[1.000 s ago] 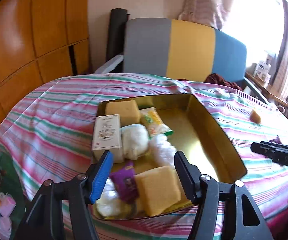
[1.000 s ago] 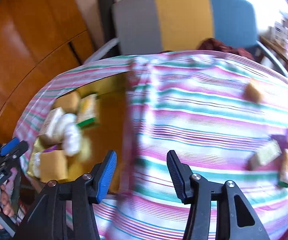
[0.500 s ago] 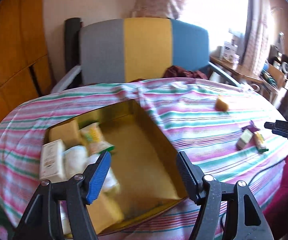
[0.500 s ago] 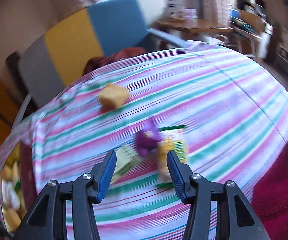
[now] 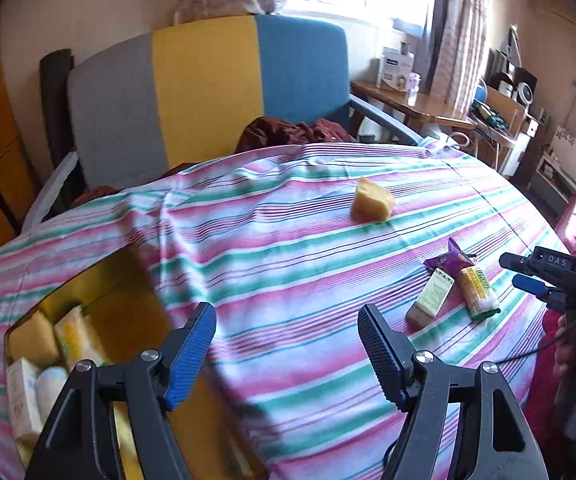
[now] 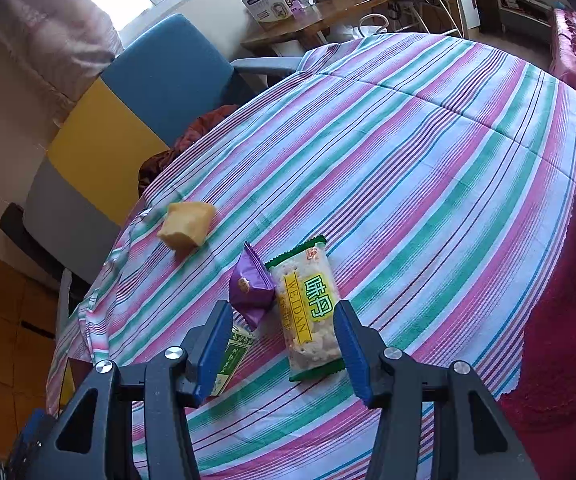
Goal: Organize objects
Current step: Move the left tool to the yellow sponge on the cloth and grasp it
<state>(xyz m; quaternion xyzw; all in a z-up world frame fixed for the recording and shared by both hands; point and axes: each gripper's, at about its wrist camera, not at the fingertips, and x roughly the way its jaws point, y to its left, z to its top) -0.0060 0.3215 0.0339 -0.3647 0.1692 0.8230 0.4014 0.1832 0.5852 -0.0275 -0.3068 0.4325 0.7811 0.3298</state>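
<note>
My left gripper point(image 5: 288, 356) hangs over the striped tablecloth with its jaws opening and nothing between them. A gold tin point(image 5: 127, 312) at the lower left holds several packets and sponges. Out on the cloth lie a yellow sponge piece point(image 5: 372, 200), a purple packet point(image 5: 450, 260), a green-and-white packet point(image 5: 432, 296) and a yellow-green snack pack point(image 5: 478, 288). My right gripper point(image 6: 281, 350) is open just above the snack pack point(image 6: 308, 308), which lies between its fingers untouched. The purple packet point(image 6: 249, 286) sits just ahead of the left finger, which partly hides the green-and-white packet point(image 6: 233, 356). The sponge piece point(image 6: 185, 224) lies farther off.
A grey, yellow and blue chair point(image 5: 207, 92) stands behind the table with dark red cloth point(image 5: 288, 132) on its seat. A wooden side table point(image 5: 412, 104) with boxes is at the back right. Red fabric point(image 6: 560, 340) borders the table's near right edge.
The left view has swung right, from above the tin to the loose items, and its jaws have widened. The right gripper has moved from beside the tin to over the packets.
</note>
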